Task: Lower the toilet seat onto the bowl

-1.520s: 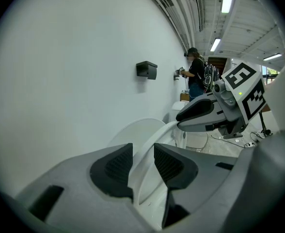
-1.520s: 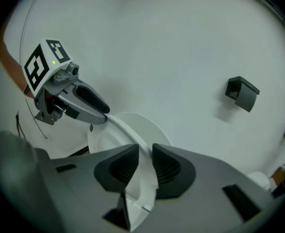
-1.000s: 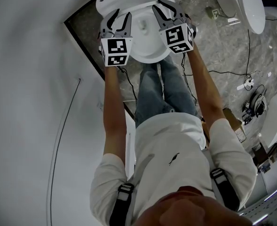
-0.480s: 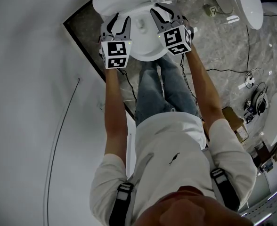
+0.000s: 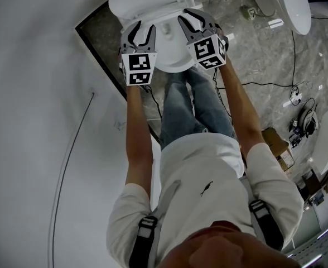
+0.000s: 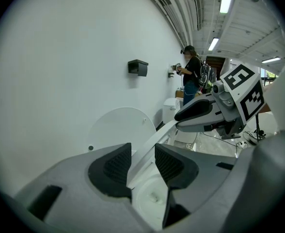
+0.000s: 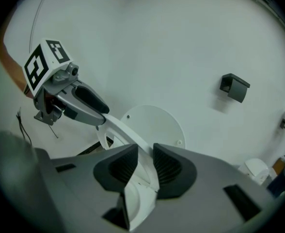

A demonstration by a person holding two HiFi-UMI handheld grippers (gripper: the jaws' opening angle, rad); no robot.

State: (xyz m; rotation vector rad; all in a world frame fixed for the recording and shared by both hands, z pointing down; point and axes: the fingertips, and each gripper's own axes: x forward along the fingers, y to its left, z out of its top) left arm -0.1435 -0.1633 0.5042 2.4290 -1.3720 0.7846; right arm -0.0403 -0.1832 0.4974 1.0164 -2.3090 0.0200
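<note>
Two sides of the seat [image 6: 152, 143], tilted partway above the bowl [image 6: 148, 200], are clasped by the left gripper [image 6: 142, 153] and right gripper [image 7: 144, 155]; the right jaws have just been opening on the rim, so it could slip free and slam.

cut by top edge: toilet [image 5: 153, 1] | both ends hidden: toilet seat [image 6: 154, 141]

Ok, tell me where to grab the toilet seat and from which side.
Grip the seat by its thin front rim, left and right of centre, coming from the front above the bowl. It hangs tilted, away from the raised lid, so that free edge points toward you.
</note>
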